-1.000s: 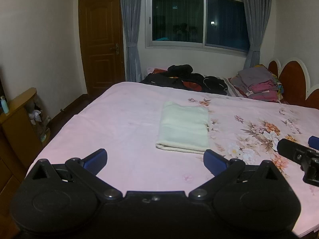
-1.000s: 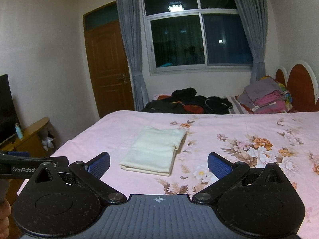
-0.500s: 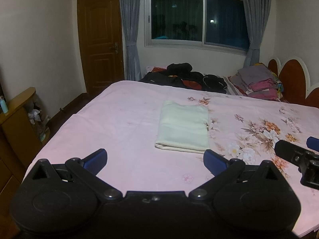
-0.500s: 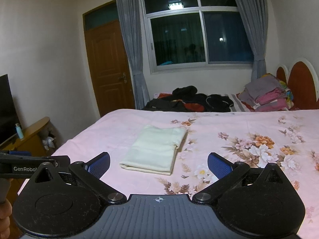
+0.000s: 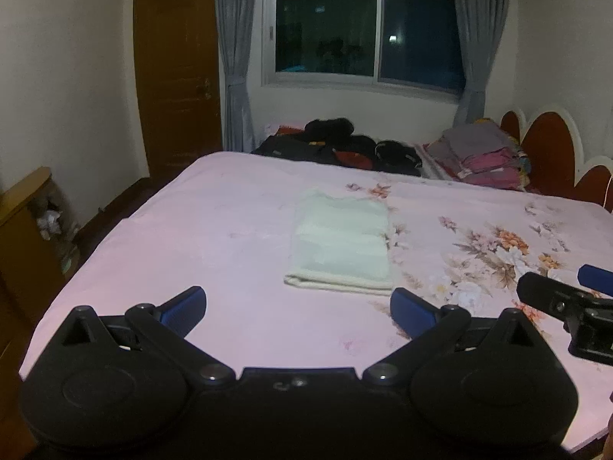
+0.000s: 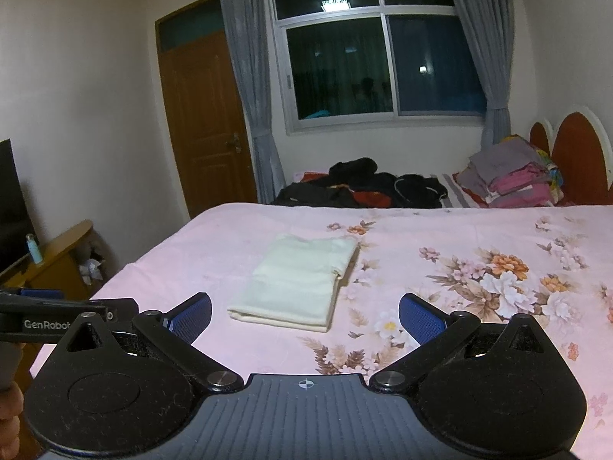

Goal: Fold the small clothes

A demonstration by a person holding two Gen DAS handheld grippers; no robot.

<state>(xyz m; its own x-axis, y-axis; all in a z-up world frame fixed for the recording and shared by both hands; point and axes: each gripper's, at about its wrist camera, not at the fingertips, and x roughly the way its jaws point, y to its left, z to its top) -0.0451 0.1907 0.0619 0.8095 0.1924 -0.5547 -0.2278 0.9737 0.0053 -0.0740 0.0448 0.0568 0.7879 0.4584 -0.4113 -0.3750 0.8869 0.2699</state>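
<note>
A pale cream garment [image 5: 341, 243] [image 6: 299, 281] lies folded into a neat rectangle in the middle of the pink floral bed [image 5: 214, 230] [image 6: 440, 230]. My left gripper [image 5: 297, 308] hovers over the near edge of the bed, open, with nothing between its blue pads. The folded garment is just beyond its fingertips. My right gripper [image 6: 304, 314] is also open and empty, held short of the garment's near edge. In the left wrist view the right gripper [image 5: 567, 291] shows at the right edge.
A heap of dark clothes [image 6: 364, 188] and a stack of folded grey and pink clothes [image 6: 513, 180] sit at the far side of the bed near the red headboard [image 6: 574, 157]. A wooden cabinet [image 6: 57, 260] stands left of the bed, below a door [image 6: 207, 122].
Both grippers stay open and empty. The views have shifted slightly, and the folded garment has not moved.
</note>
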